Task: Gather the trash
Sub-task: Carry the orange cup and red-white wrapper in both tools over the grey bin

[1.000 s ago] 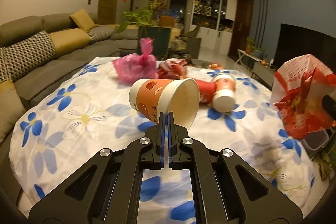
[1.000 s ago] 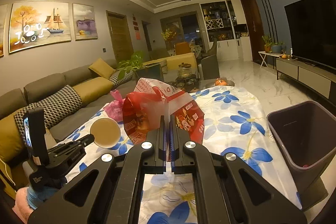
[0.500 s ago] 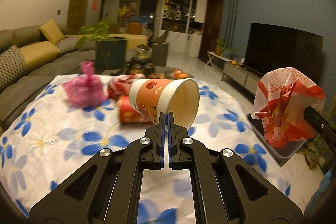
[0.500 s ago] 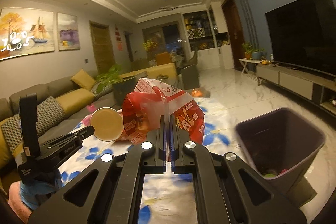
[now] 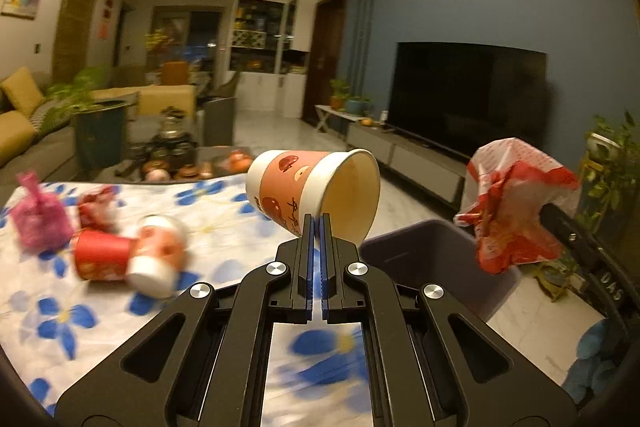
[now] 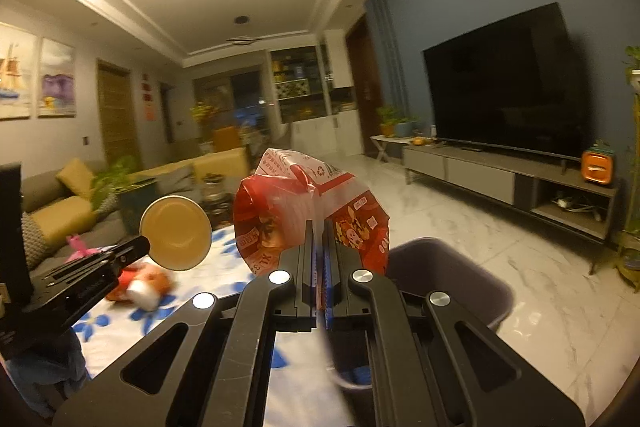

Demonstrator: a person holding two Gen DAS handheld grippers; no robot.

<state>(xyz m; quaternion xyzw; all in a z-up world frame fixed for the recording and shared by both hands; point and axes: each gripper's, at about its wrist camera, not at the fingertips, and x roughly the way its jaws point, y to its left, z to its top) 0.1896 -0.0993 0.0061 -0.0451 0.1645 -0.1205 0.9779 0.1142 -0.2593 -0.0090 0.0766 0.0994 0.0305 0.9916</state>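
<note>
- Left claw: fingers pressed together on the lower rim of the paper cup. The cup lies on its side in the air, directly at 12 o'clock of the fingertips, mouth turned toward 3 o'clock.
- Right wrist view: the same cup shows its round mouth at 9 o'clock of the right claw, clear of the counter.
- Right claw: pinching the red-and-white snack bag, which stands crumpled at 12 o'clock, touching both fingers.
- Left wrist view: the bag hangs at 3 o'clock, above the far edge of the dark bin.
- Bin: on the marble floor just beside the counter, at 4 o'clock of the left fingertips and 3 o'clock of the right ones; mouth open upward.
- On the flowered cloth, at 9 o'clock in the left view, blurred: a red cup on its side touching a white-ended cup, plus a pink tied bag further left.
</note>
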